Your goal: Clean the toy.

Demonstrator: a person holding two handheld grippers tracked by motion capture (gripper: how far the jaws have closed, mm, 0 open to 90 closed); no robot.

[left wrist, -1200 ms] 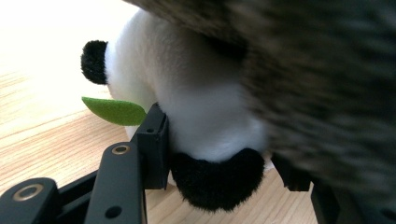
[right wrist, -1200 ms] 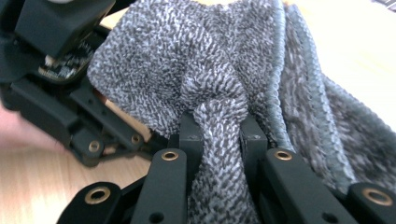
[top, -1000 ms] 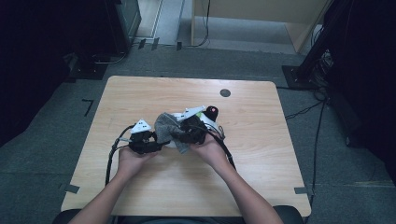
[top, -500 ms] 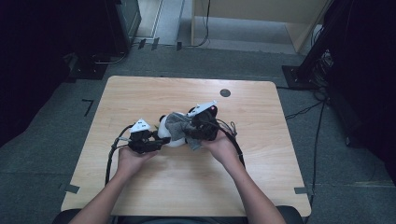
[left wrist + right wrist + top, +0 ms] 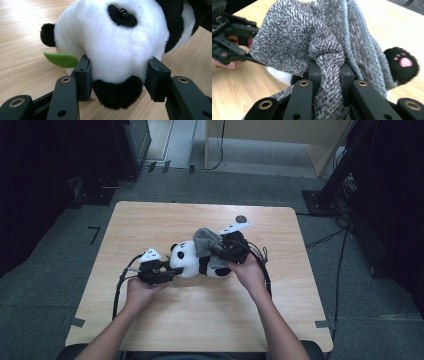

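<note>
The panda plush (image 5: 192, 262) is lying on its side near the centre of the table (image 5: 150, 220), head toward 9 o'clock. Its head is clamped by the left gripper (image 5: 117, 77), pads sunk into the fur beside the black snout. A bunched fold of the grey knit garment (image 5: 312, 40) is pinched tight by the right gripper (image 5: 329, 72), at 3 o'clock of the head. Both are judged light, soft and compressible; the knit looks stretchy and snag-prone. The firm head is best held, and the garment taken at its hem.
</note>
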